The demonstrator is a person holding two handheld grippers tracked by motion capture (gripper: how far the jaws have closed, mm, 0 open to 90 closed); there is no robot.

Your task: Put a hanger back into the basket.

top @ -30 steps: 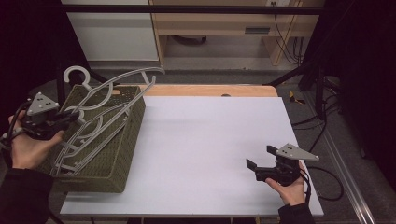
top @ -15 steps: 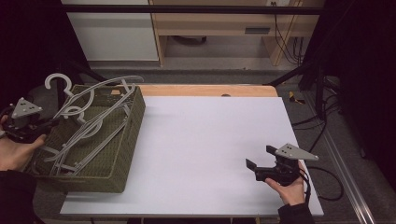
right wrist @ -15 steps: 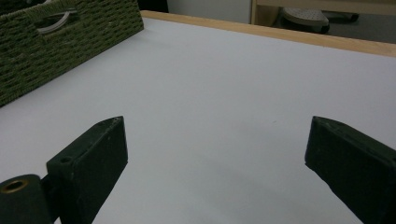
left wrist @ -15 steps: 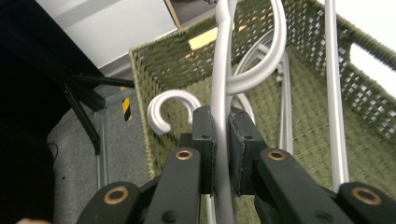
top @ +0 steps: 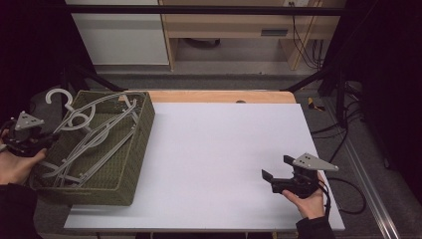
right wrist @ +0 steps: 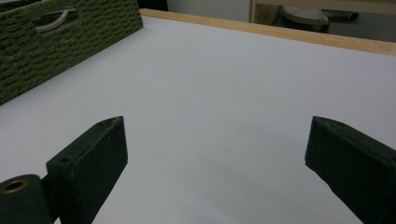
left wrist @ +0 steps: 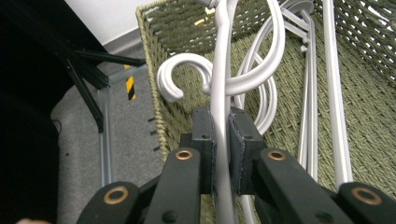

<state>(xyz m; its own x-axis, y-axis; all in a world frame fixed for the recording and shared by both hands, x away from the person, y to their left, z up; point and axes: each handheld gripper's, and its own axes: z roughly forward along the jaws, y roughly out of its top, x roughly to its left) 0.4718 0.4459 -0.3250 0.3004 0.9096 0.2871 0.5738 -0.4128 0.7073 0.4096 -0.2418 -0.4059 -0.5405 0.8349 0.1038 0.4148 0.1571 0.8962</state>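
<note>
A green woven basket (top: 142,134) lies on the left part of the white table (top: 224,149), its left side out past the table's edge. It holds several grey plastic hangers (top: 97,134). My left gripper (top: 44,141) is at the basket's left rim, shut on the thin bar of one grey hanger (left wrist: 220,88). In the left gripper view the two pads (left wrist: 221,135) pinch that bar, and hooks curl just beyond them. My right gripper (top: 275,167) rests open near the table's front right, with nothing between its jaws (right wrist: 215,140).
A wooden strip (top: 219,96) runs along the table's far edge. The basket's side (right wrist: 70,42) shows far left in the right gripper view, well away from the jaws. Cables (top: 348,189) trail on the floor at the right. A cabinet (top: 119,35) stands behind.
My left gripper has moved left and down with the hanger in its grip. The basket and its hangers have shifted left and sit lower and flatter. The right gripper has kept still.
</note>
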